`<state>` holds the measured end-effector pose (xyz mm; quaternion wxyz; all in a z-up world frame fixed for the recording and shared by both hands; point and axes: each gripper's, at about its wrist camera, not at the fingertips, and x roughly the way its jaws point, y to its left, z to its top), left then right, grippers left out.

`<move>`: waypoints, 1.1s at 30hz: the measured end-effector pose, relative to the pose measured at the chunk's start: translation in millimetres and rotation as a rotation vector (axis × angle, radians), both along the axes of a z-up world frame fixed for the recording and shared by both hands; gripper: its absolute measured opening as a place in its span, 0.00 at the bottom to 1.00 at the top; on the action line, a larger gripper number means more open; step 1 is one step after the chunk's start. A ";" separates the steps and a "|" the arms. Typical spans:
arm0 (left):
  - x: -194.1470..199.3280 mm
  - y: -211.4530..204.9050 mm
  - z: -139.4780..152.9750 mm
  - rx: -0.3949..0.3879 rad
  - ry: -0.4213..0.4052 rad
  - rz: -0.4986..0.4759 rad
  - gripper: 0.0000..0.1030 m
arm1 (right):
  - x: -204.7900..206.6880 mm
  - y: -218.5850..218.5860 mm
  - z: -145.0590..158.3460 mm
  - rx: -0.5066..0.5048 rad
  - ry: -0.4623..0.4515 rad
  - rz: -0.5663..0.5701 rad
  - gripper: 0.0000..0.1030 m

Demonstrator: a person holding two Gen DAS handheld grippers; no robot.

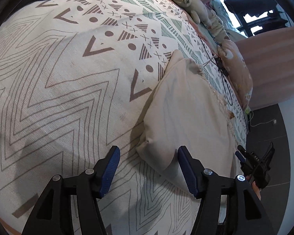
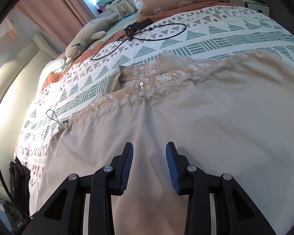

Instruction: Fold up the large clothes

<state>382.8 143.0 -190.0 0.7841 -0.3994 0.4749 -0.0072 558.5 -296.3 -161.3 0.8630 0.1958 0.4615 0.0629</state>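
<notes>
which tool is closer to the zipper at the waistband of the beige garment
Right. The right tool hangs over the beige garment, pointing toward its zipper. The left tool is at the garment's far folded corner, the zipper out of its view.

The left gripper (image 1: 148, 152) fills the bottom centre of its frame, jaws parted and holding nothing. The right gripper (image 2: 149, 148) sits likewise, jaws narrower, also free.
</notes>
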 end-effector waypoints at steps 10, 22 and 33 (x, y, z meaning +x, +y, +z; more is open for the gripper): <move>22.6 -11.2 -11.2 0.006 0.021 -0.018 0.60 | -80.9 -11.7 1.8 0.031 -0.052 -0.019 0.35; 25.3 -4.6 -3.1 -0.121 -0.080 -0.034 0.60 | -164.8 22.6 -8.4 -0.072 0.004 0.094 0.35; 27.6 -20.8 -3.5 -0.065 -0.049 -0.069 0.60 | -174.1 16.9 -12.4 -0.107 -0.034 0.064 0.59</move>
